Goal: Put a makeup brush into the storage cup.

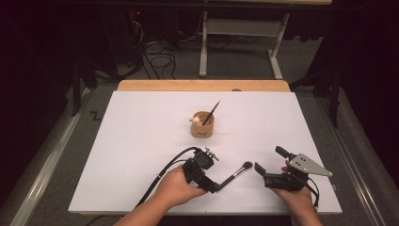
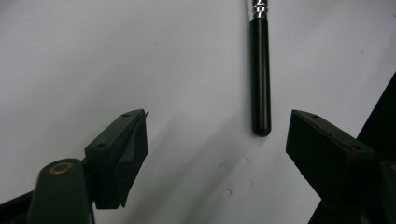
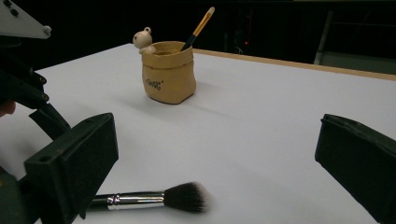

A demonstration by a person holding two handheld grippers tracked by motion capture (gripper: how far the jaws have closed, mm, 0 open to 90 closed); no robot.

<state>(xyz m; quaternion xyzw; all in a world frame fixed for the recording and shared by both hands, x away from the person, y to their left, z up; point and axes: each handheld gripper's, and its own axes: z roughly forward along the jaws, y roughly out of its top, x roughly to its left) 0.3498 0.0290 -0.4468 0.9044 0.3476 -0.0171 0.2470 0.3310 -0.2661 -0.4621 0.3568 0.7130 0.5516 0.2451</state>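
Observation:
A black-handled makeup brush [image 1: 234, 175] with a silver ferrule and a dark, pale-tipped head lies flat on the white table [image 1: 136, 141]. My left gripper [image 1: 215, 186] is at the handle's end. In the left gripper view the jaws of that gripper [image 2: 219, 119] stand open, and the brush handle [image 2: 260, 70] lies just ahead of the gap, nearer the right jaw, untouched. My right gripper [image 1: 269, 159] rests open to the right of the brush head. Its own view has the brush [image 3: 159, 199] lying low between the wide jaws of the right gripper [image 3: 217, 126].
A tan pot [image 1: 202, 125] with a small bear on its rim stands mid-table and holds a thin brush [image 1: 211, 113]. In the right gripper view the pot [image 3: 169, 72] is beyond the brush. A wooden edge [image 1: 202, 85] runs along the table's back.

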